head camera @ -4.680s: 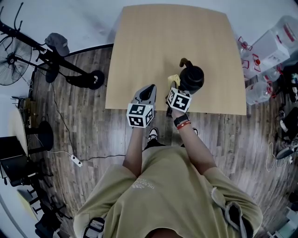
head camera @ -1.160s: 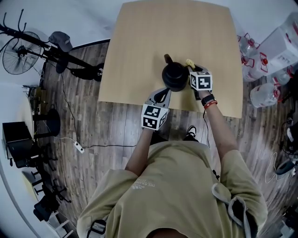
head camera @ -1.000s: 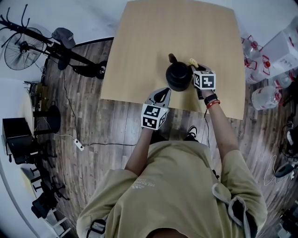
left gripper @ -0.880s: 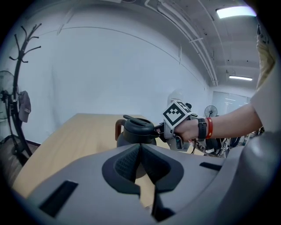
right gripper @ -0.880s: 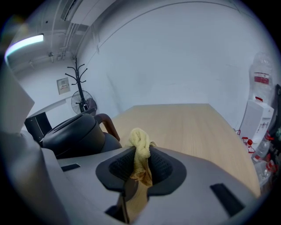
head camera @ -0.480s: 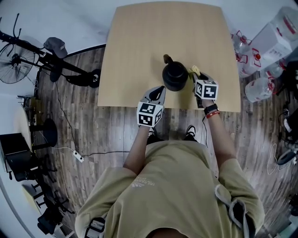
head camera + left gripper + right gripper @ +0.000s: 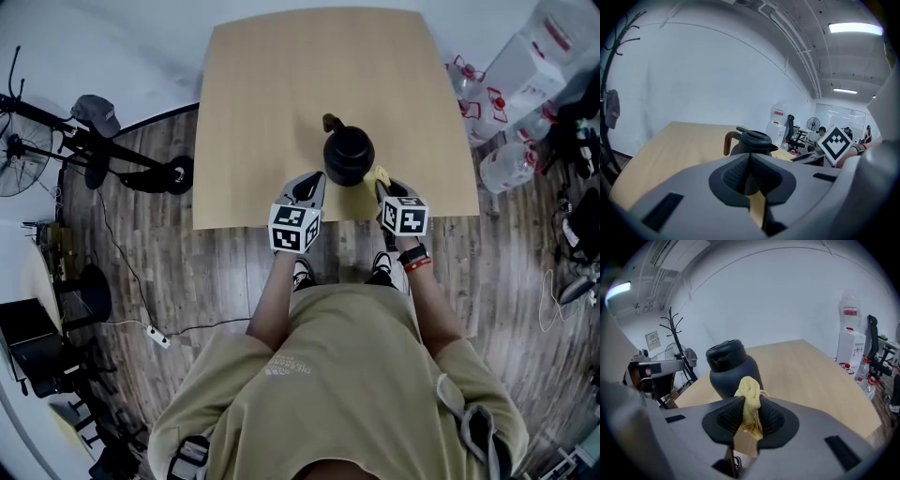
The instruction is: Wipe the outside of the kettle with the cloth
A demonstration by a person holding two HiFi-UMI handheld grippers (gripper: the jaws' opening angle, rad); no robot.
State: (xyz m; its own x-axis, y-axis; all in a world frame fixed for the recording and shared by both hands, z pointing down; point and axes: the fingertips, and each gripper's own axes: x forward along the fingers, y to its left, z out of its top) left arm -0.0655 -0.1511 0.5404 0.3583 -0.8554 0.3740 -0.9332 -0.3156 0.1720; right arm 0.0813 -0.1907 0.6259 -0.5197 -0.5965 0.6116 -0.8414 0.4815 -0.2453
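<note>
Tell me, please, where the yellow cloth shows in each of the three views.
Head view: cloth low centre, just right of the kettle, at the right gripper.
Left gripper view: not clearly in it; kettle at centre.
Right gripper view: cloth at centre, pinched between the jaws, before the kettle.
Shared landmark: the black kettle.

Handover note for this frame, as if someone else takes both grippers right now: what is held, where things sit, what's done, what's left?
Left gripper: shut, empty, at the kettle's near-left side.
Right gripper: shut on the yellow cloth, at the kettle's near-right side; contact unclear.
Kettle: upright, lid on, near the table's front edge.
Done: cloth gripped and brought up.
Left: wipe the outside; how much is already wiped doesn't show.
</note>
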